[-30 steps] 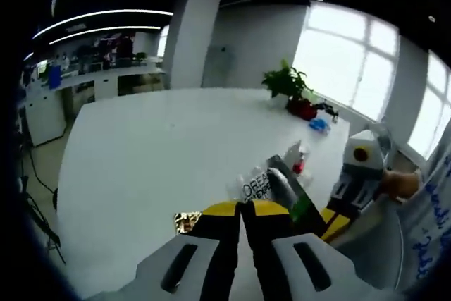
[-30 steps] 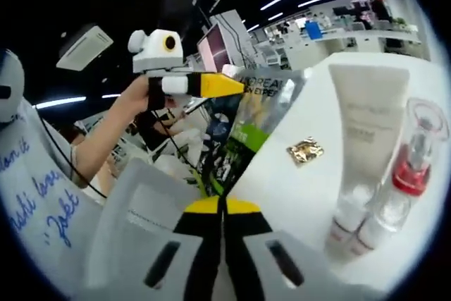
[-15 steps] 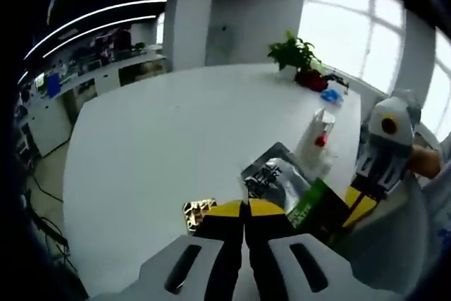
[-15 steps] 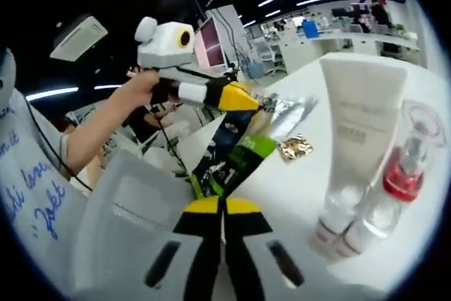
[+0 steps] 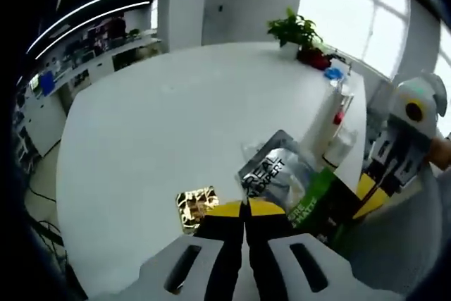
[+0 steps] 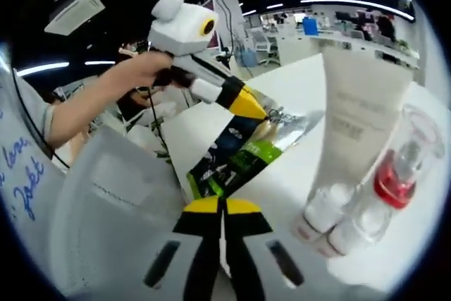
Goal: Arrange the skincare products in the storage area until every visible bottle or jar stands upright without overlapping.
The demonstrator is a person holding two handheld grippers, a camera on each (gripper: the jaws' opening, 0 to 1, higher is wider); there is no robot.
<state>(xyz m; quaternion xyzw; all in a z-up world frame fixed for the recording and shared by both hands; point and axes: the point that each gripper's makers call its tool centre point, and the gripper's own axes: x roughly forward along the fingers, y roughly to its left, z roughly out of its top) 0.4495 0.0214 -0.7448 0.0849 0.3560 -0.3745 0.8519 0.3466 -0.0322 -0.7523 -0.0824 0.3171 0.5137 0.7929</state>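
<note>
A silver, black and green sachet (image 5: 276, 176) (image 6: 243, 154) hangs just over the white table (image 5: 162, 125), stretched between both grippers. My left gripper (image 5: 244, 209) (image 6: 255, 109) is shut, pinching the sachet's silver end. My right gripper (image 6: 222, 205) (image 5: 366, 189) is shut on its dark green end. A white tube (image 6: 354, 121) (image 5: 324, 121) stands cap-down on the table beside a clear bottle with a red pump (image 6: 397, 174) (image 5: 340, 114). A small gold sachet (image 5: 195, 206) lies flat near my left jaws.
A potted plant (image 5: 299, 31) and small blue items (image 5: 337, 73) sit at the table's far edge. A pale grey chair back (image 6: 106, 202) stands close to my right gripper. A person's hand (image 6: 144, 74) holds the left gripper.
The sachet has swung from steep to nearly flat over the table, and the left gripper has come down and closer to the tube and bottle. The gold sachet now shows fully.
</note>
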